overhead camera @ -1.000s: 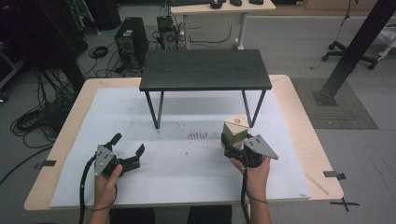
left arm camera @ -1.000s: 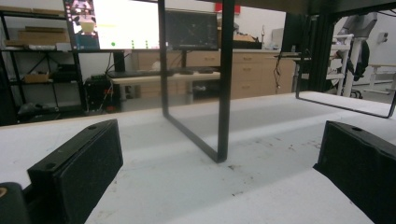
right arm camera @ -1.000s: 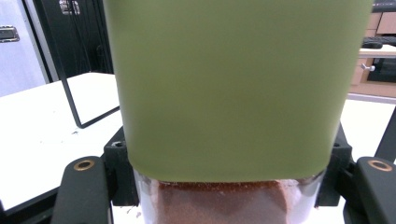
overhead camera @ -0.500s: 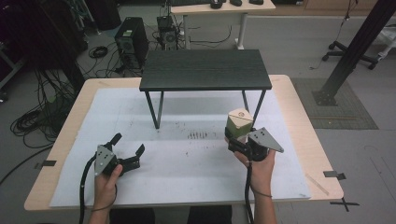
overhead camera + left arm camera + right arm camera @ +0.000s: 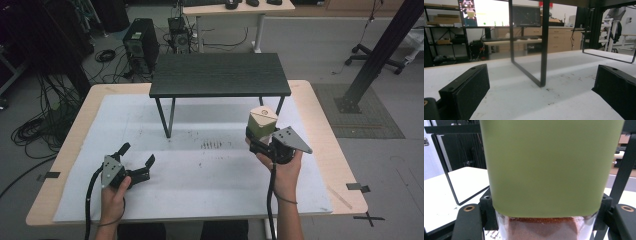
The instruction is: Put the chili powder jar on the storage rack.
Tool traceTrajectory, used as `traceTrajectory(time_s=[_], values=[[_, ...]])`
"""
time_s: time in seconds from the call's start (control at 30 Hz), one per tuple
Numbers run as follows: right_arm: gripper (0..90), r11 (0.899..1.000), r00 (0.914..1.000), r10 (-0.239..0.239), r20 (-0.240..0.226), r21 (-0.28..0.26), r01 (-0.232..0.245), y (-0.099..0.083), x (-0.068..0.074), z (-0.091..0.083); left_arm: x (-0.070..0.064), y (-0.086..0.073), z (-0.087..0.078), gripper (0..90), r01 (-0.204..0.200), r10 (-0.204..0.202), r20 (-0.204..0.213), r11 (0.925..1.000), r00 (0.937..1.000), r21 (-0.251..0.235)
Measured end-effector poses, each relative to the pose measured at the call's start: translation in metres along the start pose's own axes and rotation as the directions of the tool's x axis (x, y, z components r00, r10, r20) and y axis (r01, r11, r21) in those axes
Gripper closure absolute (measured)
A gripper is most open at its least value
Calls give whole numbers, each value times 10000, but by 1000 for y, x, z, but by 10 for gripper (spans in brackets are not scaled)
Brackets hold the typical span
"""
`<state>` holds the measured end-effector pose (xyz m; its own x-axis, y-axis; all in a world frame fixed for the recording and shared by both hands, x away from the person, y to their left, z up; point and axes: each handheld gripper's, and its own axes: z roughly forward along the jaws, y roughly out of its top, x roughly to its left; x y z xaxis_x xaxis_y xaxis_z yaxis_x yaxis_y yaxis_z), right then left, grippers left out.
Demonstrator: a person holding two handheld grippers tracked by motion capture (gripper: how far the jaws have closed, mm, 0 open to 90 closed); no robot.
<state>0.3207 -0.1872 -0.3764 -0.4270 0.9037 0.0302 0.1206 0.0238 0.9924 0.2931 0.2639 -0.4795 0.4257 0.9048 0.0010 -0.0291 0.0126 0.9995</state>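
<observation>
Since a second ago, right gripper (image 5: 261, 142) has carried the jar (image 5: 262, 123) slightly forward, clamped, above the desk (image 5: 75, 150). Left gripper (image 5: 136, 161) rests wide. Step: transport; next, likely placement on the shelf (image 5: 220, 75).

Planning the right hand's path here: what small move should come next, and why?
Probably lift the jar higher toward the black shelf. The right gripper is shut on it, held below the shelf's top beside its right legs. The left gripper rests open on the table.

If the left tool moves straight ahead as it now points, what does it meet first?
Probably the near leg of the black stand, which stands ahead between the open jaws of the left tool; depth is uncertain.
</observation>
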Motion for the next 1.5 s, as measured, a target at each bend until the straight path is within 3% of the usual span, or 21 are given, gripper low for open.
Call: traceTrajectory(time_s=[0.63, 1.5], values=[[302, 10000, 10000, 30, -26, -29, -30, 43, -10, -5, 0, 0, 0, 5, -9, 9, 10, 10000, 10000, -4], [303, 9985, 9999, -83, -88, -549, 78, 103, -20, 1, 0, 0, 0, 5, 18, -18, 41, 10000, 10000, -10]])
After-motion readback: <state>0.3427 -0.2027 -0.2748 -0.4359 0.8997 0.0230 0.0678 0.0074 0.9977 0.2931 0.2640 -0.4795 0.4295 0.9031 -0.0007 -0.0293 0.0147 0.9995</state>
